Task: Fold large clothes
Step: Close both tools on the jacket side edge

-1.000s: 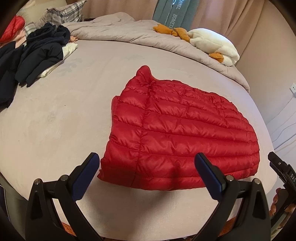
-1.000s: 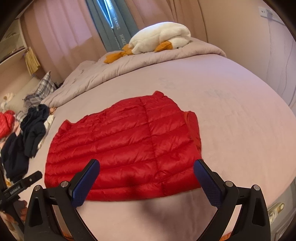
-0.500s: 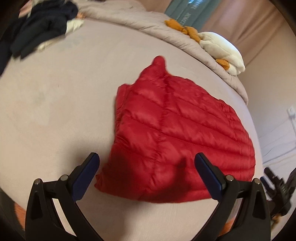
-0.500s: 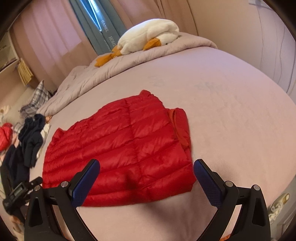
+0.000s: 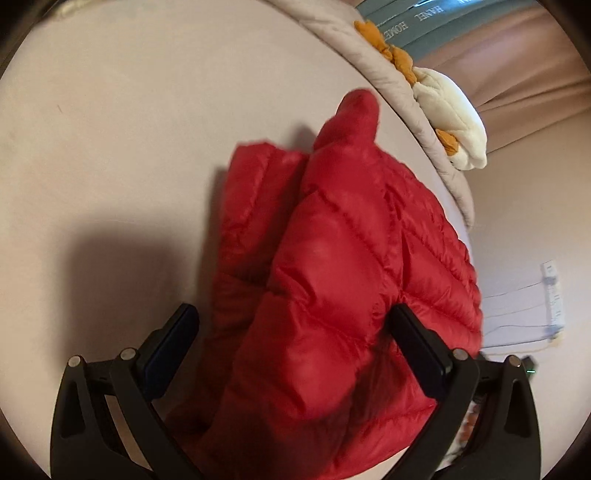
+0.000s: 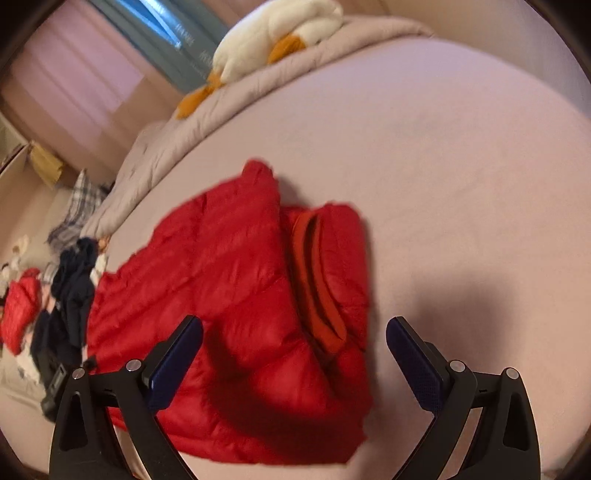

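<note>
One red puffer jacket lies folded on a bed, its quilted panels facing up and a darker orange-lined edge showing along one side in the right wrist view. Two grippers hang over it: the left gripper has its jaws spread wide with the near edge of the jacket between its two blue-padded fingers, gripping nothing; the right gripper is likewise spread apart above the jacket's near corner, holding nothing. One white plush toy with orange parts rests on a rumpled grey duvet at the far end of the bed. At the left of the right wrist view sit a heap of dark clothes and a second red garment.
</note>
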Available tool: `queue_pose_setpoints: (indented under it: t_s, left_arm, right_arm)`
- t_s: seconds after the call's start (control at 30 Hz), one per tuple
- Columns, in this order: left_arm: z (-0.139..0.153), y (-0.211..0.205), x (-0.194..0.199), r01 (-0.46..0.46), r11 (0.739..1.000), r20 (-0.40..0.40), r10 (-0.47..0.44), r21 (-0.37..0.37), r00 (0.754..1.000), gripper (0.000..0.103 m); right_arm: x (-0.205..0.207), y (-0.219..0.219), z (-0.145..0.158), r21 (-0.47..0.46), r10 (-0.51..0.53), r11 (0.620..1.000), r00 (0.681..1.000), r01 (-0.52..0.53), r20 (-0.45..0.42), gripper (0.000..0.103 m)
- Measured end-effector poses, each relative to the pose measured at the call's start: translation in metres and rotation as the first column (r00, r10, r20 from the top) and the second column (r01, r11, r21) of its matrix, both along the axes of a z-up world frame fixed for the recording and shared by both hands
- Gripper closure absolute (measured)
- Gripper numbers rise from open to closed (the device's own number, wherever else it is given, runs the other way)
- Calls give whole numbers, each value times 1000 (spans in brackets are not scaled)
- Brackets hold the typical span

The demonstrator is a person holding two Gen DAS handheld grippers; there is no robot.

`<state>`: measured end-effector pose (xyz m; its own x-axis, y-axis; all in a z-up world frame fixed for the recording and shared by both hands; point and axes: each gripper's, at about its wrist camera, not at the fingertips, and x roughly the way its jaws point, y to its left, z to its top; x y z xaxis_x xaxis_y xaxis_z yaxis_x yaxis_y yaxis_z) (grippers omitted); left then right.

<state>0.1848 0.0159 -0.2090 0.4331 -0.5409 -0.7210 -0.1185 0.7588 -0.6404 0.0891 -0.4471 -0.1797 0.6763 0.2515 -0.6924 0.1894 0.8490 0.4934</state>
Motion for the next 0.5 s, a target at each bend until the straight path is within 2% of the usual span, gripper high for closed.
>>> queue_pose_setpoints:
  t_s: [0.07,0.13,0.17,0.2,0.23,0.27,0.3,0.33,0.43,0.47,0.5]
  left_arm:
    - [-4,0,3,10,1000,-3,-10,-27,1000,0]
    - [-3,-2,4,28,999,0,-28,-39,1000,2]
    - [-2,-3,4,38,998,1,-38,-49,999,6]
    - [-2,-4,4,44,996,0,-45,-74,999,20]
    - [-3,-5,3,51,991,-10,-53,-123,999,37]
    - [-6,-4,4,49,986,-23,-53,-159,998,42]
    - [-6,-5,2,40,984,-33,-46,-175,998,48]
    - [-5,-6,-2,43,985,-23,-48,-167,999,56]
    - [13,-13,-13,39,993,10,-38,-114,999,70]
    - [19,-15,-16,37,995,17,-36,-92,999,72]
    - [26,-18,-19,34,997,24,-32,-71,999,74]
  right_arm:
    - [9,1,-12,30,33,999,999,-32,-25,5]
    - [18,-2,-27,120,68,991,997,-64,-33,5]
    - [20,-4,-31,154,79,985,996,-73,-30,5]
    - [21,-4,-33,176,86,981,996,-81,-20,6]
    - [20,-4,-32,177,95,980,995,-91,-12,11]
    - [19,-1,-30,173,113,979,994,-111,-4,21]
    - [18,3,-29,184,129,975,992,-127,-1,26]
    - [18,4,-29,193,134,972,991,-130,-3,33]
    - [8,14,-21,187,146,971,989,-146,17,61]
    - [5,17,-17,174,145,974,989,-147,24,67]
    - [-2,23,-8,131,141,981,990,-144,31,69]
